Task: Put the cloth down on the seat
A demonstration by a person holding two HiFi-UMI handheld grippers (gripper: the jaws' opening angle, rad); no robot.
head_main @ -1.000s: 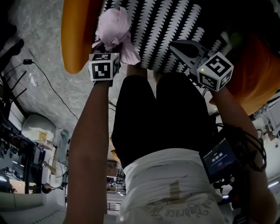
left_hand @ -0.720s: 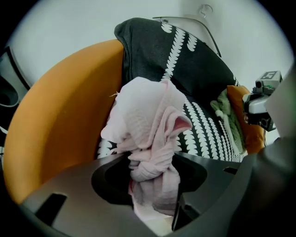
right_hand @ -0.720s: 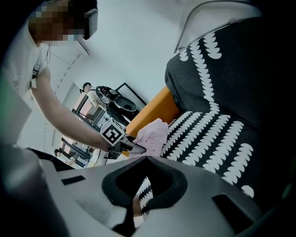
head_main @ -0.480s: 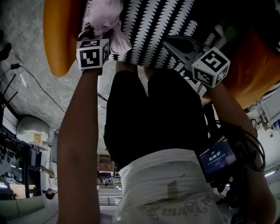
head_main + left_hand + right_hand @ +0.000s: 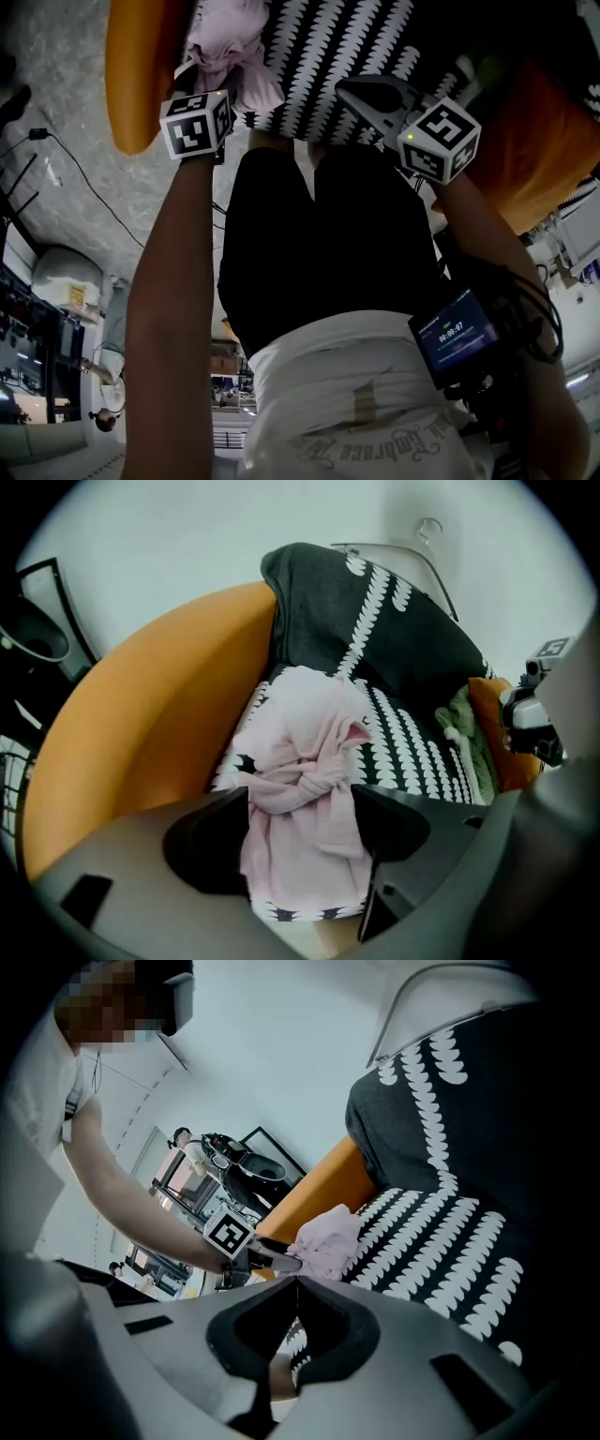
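Observation:
The pink cloth lies crumpled and knotted on the seat, a black cover with white scallop rows, close to the orange chair shell. My left gripper is at the seat's front edge with the cloth between its jaws. The jaws are opening and stand wide, and the cloth rests on the cover. My right gripper hovers over the seat's front to the right, shut and empty. The right gripper sees the cloth beyond its tips.
The patterned cover runs up the chair back. A green bundle sits by the orange side wall at the seat's right. A cable trails on the grey floor left of the chair. Racks and equipment stand behind.
My left gripper and the pink cloth have shifted up and left in the head view, further onto the seat. The right gripper has drifted a little left.

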